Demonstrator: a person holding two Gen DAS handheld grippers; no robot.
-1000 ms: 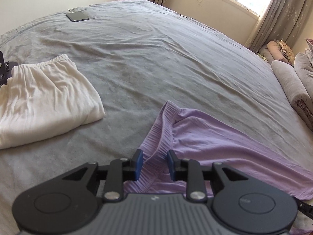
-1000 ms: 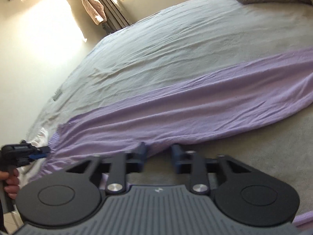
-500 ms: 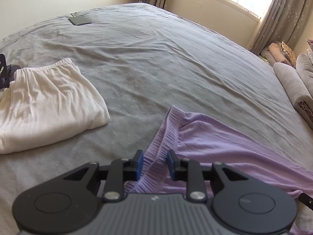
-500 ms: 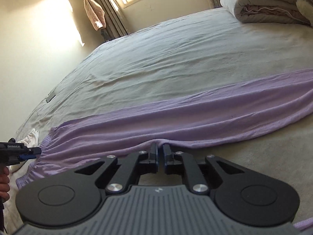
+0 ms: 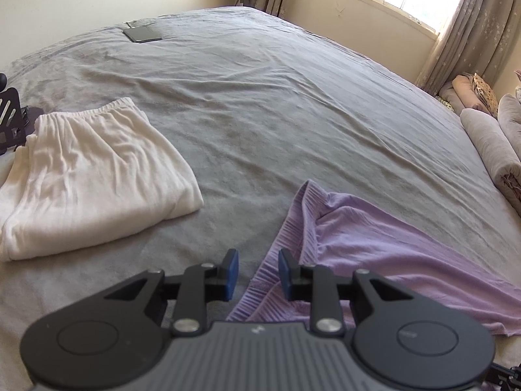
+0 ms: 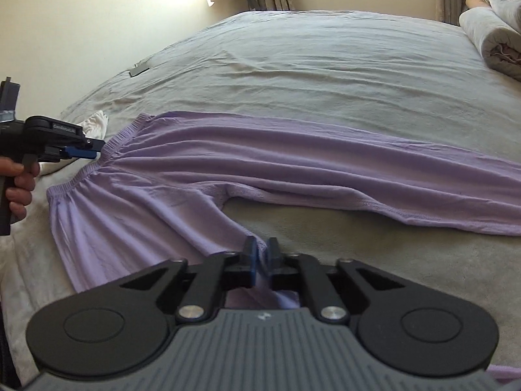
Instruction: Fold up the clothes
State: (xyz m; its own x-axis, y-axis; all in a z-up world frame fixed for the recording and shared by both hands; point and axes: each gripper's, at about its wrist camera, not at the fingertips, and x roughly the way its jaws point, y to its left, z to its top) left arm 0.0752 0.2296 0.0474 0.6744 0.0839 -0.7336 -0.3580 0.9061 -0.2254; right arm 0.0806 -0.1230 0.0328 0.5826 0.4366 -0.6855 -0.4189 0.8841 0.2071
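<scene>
A: Surface?
B: Bed (image 5: 267, 104), grey cover, creased. Folded white garment (image 5: 94, 176) lies at its left side.
A: What else lies on it?
B: Purple pants (image 6: 293, 159), spread flat, one leg running right. Dark flat device (image 5: 142, 34) near the far edge. Rolled blankets (image 5: 491, 150) along the right side.

left gripper (image 5: 258, 273): jaws apart, low, level | right gripper (image 6: 260, 258): jaws pinched on cloth | left hand (image 6: 18, 184): wraps its grip
</scene>
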